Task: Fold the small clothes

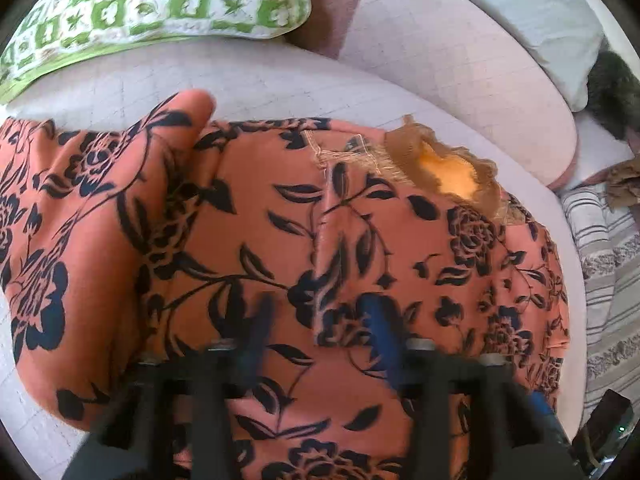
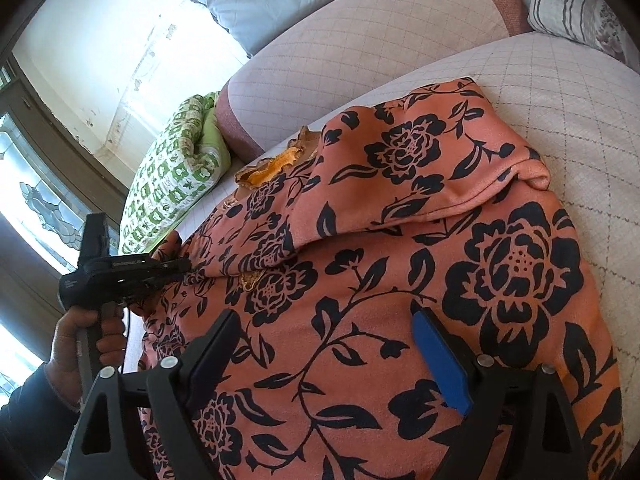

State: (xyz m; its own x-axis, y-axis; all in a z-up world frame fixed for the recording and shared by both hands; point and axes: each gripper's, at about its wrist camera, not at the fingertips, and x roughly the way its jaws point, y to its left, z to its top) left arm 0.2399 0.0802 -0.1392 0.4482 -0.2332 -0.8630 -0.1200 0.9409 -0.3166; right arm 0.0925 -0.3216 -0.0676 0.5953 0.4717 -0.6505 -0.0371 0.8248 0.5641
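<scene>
An orange garment with black flowers lies spread on a quilted pale cushion. Its neck opening with yellow lining points toward the back. One sleeve is folded over the body. My left gripper is at the garment's left edge, tips down on the cloth. Its blurred fingers stand about half apart with fabric lying across the gap. My right gripper hovers wide open over the lower body of the garment, gripping nothing.
A green and white patterned pillow lies at the back left. A pale blue pillow leans behind. Striped cloth is piled on the right. A hand holds the left gripper's handle near a window.
</scene>
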